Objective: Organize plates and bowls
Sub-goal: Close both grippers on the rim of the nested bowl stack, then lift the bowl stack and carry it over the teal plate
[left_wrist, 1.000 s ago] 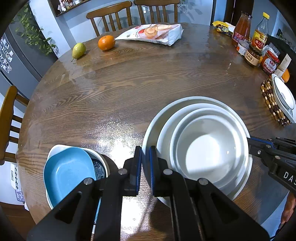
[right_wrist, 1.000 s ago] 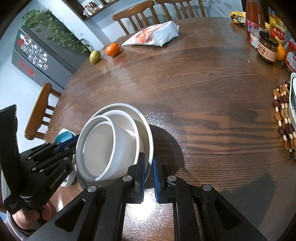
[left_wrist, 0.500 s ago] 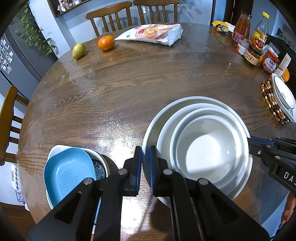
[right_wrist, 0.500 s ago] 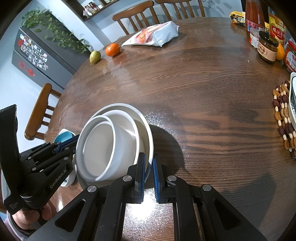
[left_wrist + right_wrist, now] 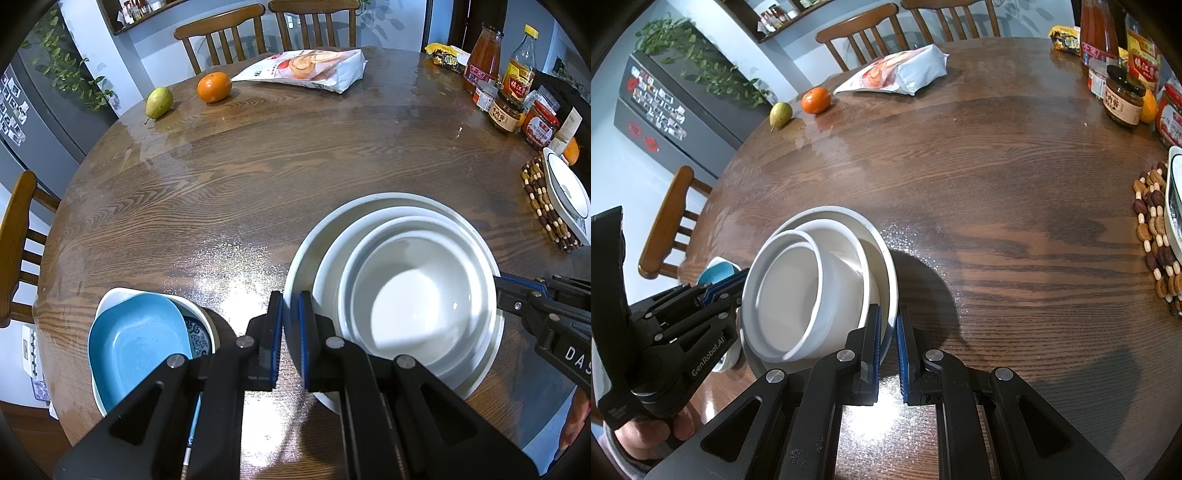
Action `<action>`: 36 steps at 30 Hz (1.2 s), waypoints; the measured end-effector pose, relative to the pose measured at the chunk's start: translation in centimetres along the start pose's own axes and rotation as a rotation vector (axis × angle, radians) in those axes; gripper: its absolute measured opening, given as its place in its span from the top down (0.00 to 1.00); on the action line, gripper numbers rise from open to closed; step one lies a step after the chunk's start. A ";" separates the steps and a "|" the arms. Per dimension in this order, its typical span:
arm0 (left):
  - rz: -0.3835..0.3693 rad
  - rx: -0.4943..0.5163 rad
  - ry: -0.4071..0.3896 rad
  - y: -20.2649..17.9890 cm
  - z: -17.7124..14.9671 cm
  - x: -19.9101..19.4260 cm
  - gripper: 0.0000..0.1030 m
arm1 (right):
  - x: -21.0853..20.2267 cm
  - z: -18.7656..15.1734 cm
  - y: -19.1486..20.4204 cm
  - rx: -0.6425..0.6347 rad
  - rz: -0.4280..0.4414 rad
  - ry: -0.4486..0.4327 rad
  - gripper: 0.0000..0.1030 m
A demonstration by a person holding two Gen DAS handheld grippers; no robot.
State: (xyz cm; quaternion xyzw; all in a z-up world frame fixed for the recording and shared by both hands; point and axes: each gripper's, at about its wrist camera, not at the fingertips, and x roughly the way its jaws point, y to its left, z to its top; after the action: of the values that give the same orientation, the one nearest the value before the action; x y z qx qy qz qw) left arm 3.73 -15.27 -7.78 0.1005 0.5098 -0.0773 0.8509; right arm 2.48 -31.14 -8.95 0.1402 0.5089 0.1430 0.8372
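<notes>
Stack: white bowls [image 5: 413,306] nested in a big plate [image 5: 306,258] on the counter [image 5: 258,177].
Left hand-held gripper [image 5: 290,341]: clamped on the plate's left rim.
Right hand-held gripper [image 5: 887,354]: clamped on the opposite rim (pads pinching it).
Nearby: blue dish [image 5: 136,354], just left of the stack.

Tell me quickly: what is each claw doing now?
Left claw: shut on the big white plate's rim.
Right claw: shut on the same rim, opposite side.

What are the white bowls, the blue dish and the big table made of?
The white bowls look like glazed ceramic: smooth, shiny, with bright glints. The blue dish is duller and faintly speckled; it could be matte ceramic or plastic, hard to tell. The table looks like varnished wood: dark grain lines under a glossy, reflecting surface.
</notes>
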 end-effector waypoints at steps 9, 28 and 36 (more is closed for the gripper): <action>-0.004 -0.018 -0.019 0.2 -0.1 -0.5 0.97 | -0.5 -0.2 0.1 0.014 -0.005 -0.017 0.89; 0.033 -0.088 -0.125 3.2 -1.1 -5.1 0.97 | -2.6 0.2 4.5 -0.057 0.011 -0.088 0.89; 0.042 -0.111 -0.145 6.8 -2.8 -6.7 0.97 | -2.4 -0.7 8.5 -0.089 0.017 -0.100 0.89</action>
State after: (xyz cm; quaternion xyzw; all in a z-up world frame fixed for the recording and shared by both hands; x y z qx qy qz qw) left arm -0.24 -7.80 -2.54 0.0578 0.4482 -0.0380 0.8912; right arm -0.04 -24.19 -4.09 0.1139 0.4584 0.1654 0.8658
